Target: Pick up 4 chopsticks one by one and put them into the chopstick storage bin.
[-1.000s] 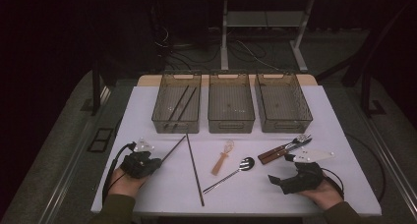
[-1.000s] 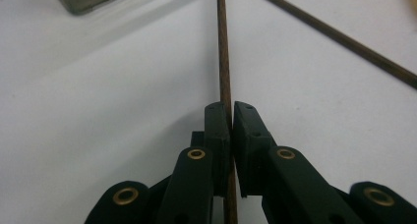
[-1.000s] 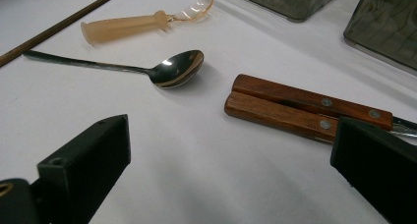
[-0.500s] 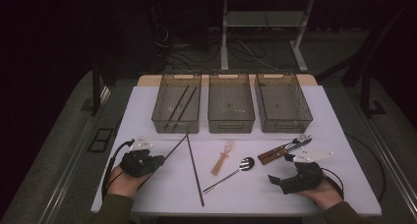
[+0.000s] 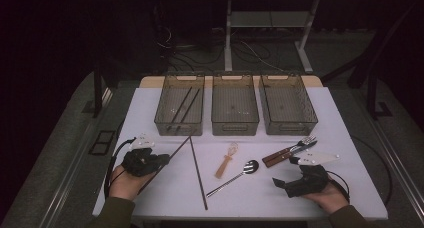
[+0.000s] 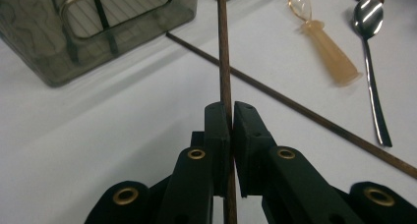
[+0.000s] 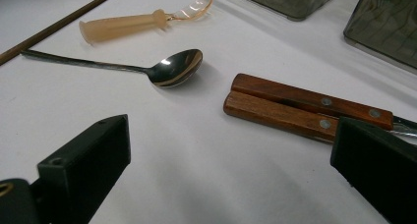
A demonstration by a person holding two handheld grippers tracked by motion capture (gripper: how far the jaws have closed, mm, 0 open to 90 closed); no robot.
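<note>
The left tool (image 6: 229,117) pinches a thin brown wooden chopstick (image 6: 224,52) pointing to twelve o'clock; the right tool (image 7: 231,175) gapes wide, empty, above the white counter (image 7: 196,165).

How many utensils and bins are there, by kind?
Chopsticks: 4
Metal spoon: 1
Plastic spoon: 1
Wooden-handled fork: 1
Wooden-handled knife: 1
Bins: 3
Total: 11
</note>
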